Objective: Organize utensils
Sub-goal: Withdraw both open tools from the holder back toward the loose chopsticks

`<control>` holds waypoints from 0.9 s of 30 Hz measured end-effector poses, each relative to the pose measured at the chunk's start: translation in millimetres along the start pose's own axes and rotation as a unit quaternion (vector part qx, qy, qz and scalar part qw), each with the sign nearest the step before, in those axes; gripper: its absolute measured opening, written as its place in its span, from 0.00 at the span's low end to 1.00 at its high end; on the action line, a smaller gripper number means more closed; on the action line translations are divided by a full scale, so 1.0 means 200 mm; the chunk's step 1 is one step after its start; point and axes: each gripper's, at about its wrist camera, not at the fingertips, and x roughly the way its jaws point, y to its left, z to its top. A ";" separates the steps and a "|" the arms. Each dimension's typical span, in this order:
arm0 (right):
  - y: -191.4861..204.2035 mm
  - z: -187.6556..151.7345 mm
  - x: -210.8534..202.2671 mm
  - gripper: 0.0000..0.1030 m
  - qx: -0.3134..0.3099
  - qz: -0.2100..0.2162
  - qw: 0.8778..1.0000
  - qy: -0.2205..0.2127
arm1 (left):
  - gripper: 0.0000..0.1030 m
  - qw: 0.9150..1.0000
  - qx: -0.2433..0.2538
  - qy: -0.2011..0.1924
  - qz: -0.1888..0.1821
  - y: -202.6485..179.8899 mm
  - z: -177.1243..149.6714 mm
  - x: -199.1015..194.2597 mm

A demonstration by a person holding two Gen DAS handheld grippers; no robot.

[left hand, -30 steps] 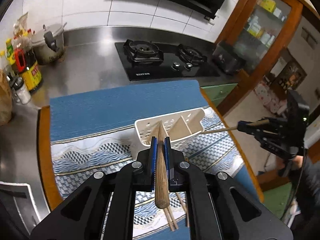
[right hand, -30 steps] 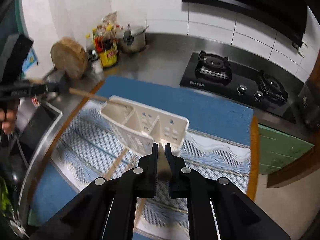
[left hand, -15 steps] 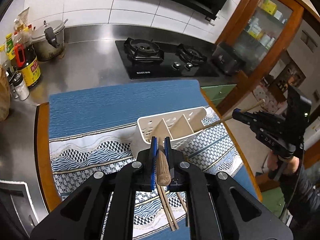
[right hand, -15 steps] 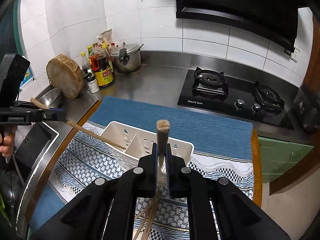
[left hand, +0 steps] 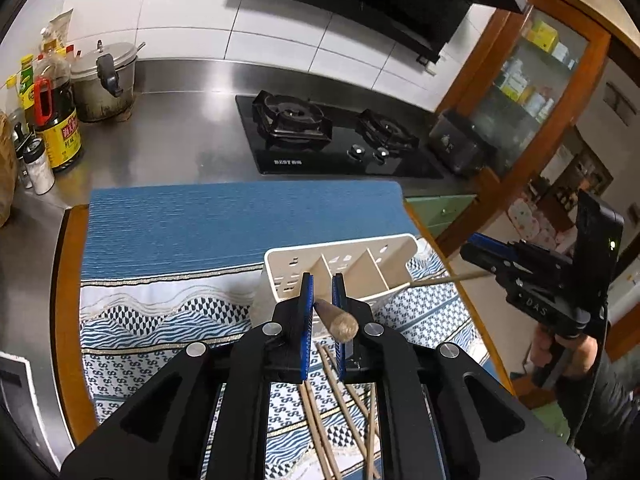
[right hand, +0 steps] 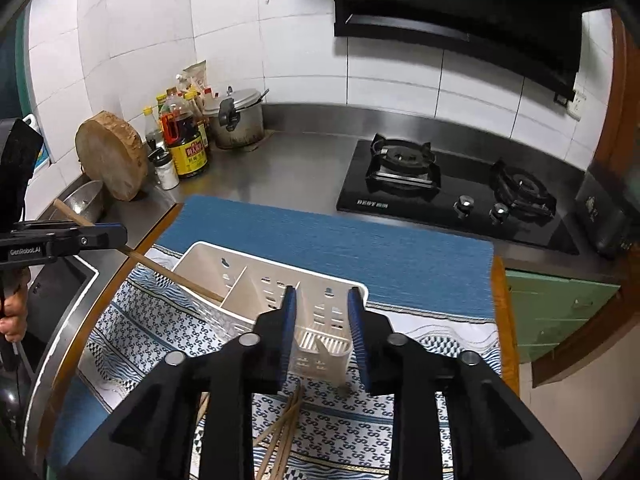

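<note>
Left wrist: our left gripper jaws just parting, brown wooden chopstick loose between, entering white divided plastic caddy; right gripper parting, empty; several loose chopsticks unsorted.

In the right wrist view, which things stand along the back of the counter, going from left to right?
Round wooden chopping block → dark sauce bottle → metal pot → black gas stove.
</note>
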 end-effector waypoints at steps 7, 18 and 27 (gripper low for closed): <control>0.01 -0.06 -0.17 0.30 -0.004 -0.009 0.999 -0.036 | 0.14 0.999 -0.004 -0.038 0.000 -0.02 -0.03 -0.11; 0.07 -0.39 -0.31 0.30 0.026 0.007 0.999 -0.031 | 0.14 0.999 0.020 -0.017 0.019 -0.10 -0.33 -0.14; 0.16 -0.66 -0.26 0.30 0.044 0.005 0.999 0.003 | 0.14 0.997 0.040 0.053 0.029 -0.14 -0.70 0.05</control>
